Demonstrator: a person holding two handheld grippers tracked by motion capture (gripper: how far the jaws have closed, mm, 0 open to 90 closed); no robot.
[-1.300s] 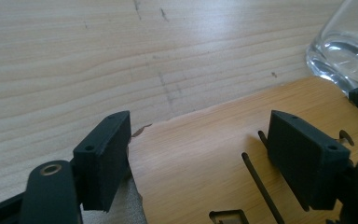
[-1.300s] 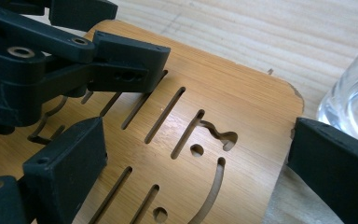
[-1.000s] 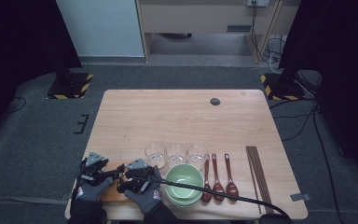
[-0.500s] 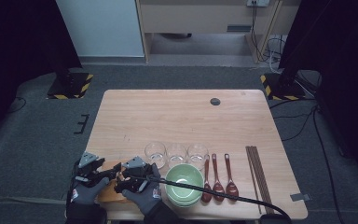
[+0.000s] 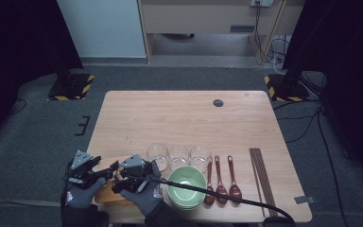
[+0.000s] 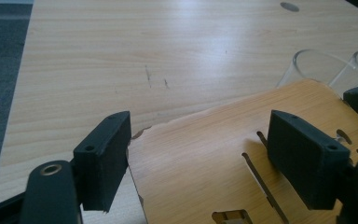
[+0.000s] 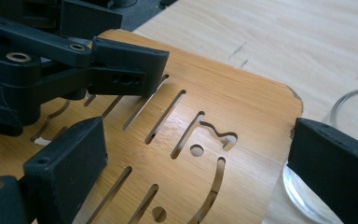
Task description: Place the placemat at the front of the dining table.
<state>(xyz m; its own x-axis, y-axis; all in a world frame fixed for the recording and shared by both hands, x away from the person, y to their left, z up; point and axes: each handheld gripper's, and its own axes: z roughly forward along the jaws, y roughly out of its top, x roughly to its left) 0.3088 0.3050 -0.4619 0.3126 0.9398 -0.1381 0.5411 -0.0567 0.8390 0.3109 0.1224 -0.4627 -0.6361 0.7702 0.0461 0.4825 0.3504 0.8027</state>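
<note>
A flat wooden board (image 5: 105, 193) with cut slots lies at the table's near left corner. Both gloved hands hold their grippers just over it. My left gripper (image 5: 106, 169) has its jaws wide apart; in the left gripper view (image 6: 203, 158) the left jaw stands at the board's (image 6: 205, 154) chipped edge and the right jaw over its slots. My right gripper (image 7: 200, 158) is also open above the board (image 7: 242, 102), one jaw over the slots, the other past its rounded corner by a glass (image 7: 349, 140). I cannot tell whether any jaw touches the wood.
Three clear glasses (image 5: 179, 154) stand in a row just right of the board. A stack of green bowls (image 5: 185, 187), three dark red spoons (image 5: 221, 177) and brown chopsticks (image 5: 260, 177) follow to the right. A black cable (image 5: 227, 196) crosses the bowls. A dark disc (image 5: 218, 102) sits far back.
Both hands and their grippers have risen a little over the board. The jaws look as wide as before.
</note>
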